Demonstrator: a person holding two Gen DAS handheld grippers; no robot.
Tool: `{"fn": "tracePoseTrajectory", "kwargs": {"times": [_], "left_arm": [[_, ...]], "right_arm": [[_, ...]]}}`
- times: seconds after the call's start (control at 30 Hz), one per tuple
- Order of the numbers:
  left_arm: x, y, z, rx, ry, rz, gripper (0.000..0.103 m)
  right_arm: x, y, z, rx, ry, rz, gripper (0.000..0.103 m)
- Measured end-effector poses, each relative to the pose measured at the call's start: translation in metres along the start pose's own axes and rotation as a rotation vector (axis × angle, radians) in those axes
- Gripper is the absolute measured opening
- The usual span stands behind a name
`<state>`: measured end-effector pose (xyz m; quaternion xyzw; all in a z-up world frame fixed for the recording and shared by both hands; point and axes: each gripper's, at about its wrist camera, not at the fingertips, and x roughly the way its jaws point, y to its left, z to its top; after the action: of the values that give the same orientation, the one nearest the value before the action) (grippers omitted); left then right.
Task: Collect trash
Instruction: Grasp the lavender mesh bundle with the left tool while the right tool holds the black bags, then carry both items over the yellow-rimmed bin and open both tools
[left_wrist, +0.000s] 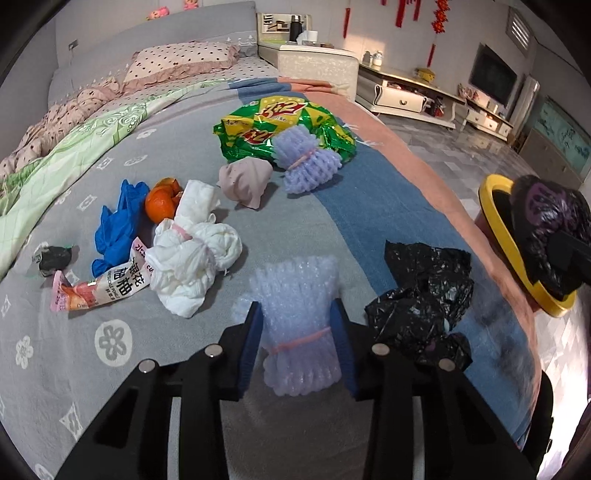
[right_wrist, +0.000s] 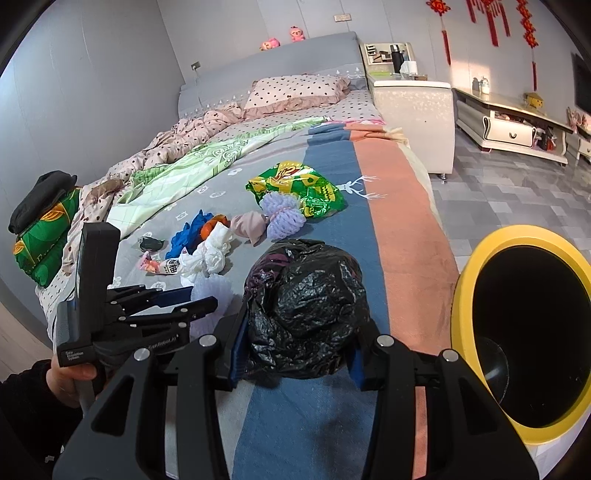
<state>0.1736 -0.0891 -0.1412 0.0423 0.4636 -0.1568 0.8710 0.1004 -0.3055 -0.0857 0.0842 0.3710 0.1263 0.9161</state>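
Observation:
My left gripper (left_wrist: 297, 332) is shut on a purple foam net bundle (left_wrist: 295, 314) tied with a pink band, just above the bed. It also shows in the right wrist view (right_wrist: 184, 299). My right gripper (right_wrist: 297, 347) is shut on a crumpled black plastic bag (right_wrist: 306, 306), held beside the yellow-rimmed trash bin (right_wrist: 469, 266). In the left wrist view that bag (left_wrist: 546, 221) is at the bin's mouth (left_wrist: 495, 218). A second black bag (left_wrist: 424, 295) lies on the bed to the right of my left gripper.
More trash lies on the grey bedspread (left_wrist: 110, 369): white tissue wad (left_wrist: 192, 254), blue glove (left_wrist: 118, 225), orange peel (left_wrist: 162, 203), pink wrapper (left_wrist: 99, 284), beige cloth (left_wrist: 245, 181), another purple foam net (left_wrist: 306, 162), green snack bag (left_wrist: 280, 122). The bed edge drops to tiled floor (right_wrist: 517, 192).

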Motion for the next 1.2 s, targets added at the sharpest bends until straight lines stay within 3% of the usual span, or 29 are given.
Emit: {"fn": "tracePoseTrajectory", "kwargs": {"times": [0.2, 0.67, 1.2], "left_arm": [[-0.015, 0.004, -0.003, -0.006, -0.026, -0.004, 0.028], [-0.098, -0.023, 0.019, 0.040, -0.196, -0.037, 0.028], [-0.120, -0.101, 0.077, 0.128, -0.263, -0.123, 0.028]], "right_arm": [[-0.015, -0.002, -0.001, 0.016, -0.016, 0.003, 0.041], [-0.084, -0.007, 0.008, 0.035, -0.131, -0.044, 0.041], [-0.154, -0.083, 0.043, 0.138, -0.212, -0.162, 0.041]]}}
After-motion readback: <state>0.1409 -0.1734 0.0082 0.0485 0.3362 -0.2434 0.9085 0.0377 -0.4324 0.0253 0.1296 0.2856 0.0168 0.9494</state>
